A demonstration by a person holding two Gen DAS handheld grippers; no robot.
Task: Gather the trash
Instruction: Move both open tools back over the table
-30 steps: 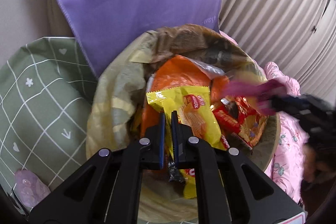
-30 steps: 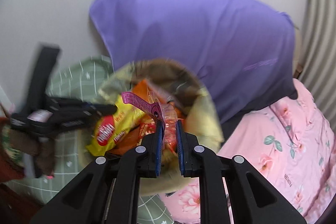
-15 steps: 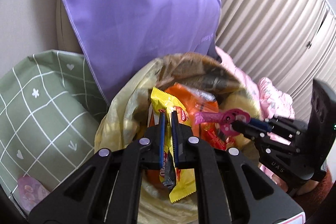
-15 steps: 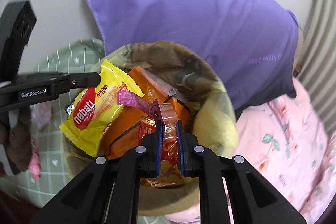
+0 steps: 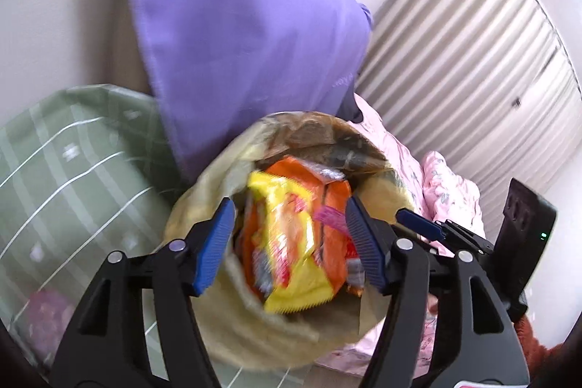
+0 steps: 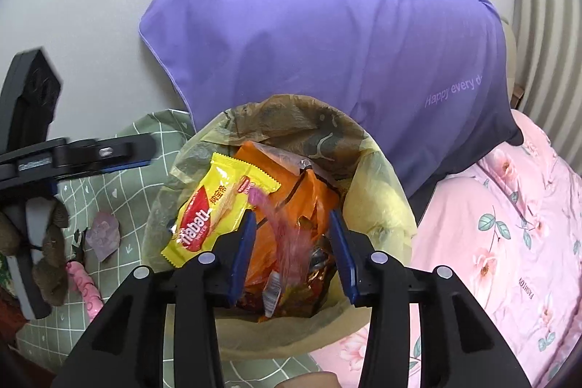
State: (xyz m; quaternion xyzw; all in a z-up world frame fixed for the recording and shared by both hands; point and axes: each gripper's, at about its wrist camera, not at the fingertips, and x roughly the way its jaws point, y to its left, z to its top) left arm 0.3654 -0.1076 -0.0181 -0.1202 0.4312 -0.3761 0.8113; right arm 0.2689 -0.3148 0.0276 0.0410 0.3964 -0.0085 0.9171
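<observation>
A bin lined with a yellow bag [image 5: 203,217] [image 6: 378,170] holds an orange snack bag [image 5: 331,195] [image 6: 313,199] and other wrappers. My left gripper [image 5: 291,231] hangs over it with its jaws opening. A blurred yellow wafer wrapper [image 5: 291,242] [image 6: 214,213] lies loose below, touching neither pad. My right gripper [image 6: 293,242] is over the bin too, jaws opening. A blurred pink wrapper [image 6: 287,235] [image 5: 329,217] drops free between its pads. Each gripper shows in the other's view: the right gripper [image 5: 418,224], the left gripper [image 6: 91,151].
A purple pillow [image 5: 247,35] [image 6: 327,53] leans on the wall behind the bin. A green checked cover [image 5: 72,162] lies to the left, with small pink wrappers [image 6: 103,235] on it. A pink floral quilt [image 6: 509,224] lies to the right, with a pleated curtain [image 5: 473,68] behind.
Both grippers went from shut to open. The yellow wrapper left the left jaws and the pink wrapper left the right jaws, both dropping into the bin. The left gripper rose and pulled back.
</observation>
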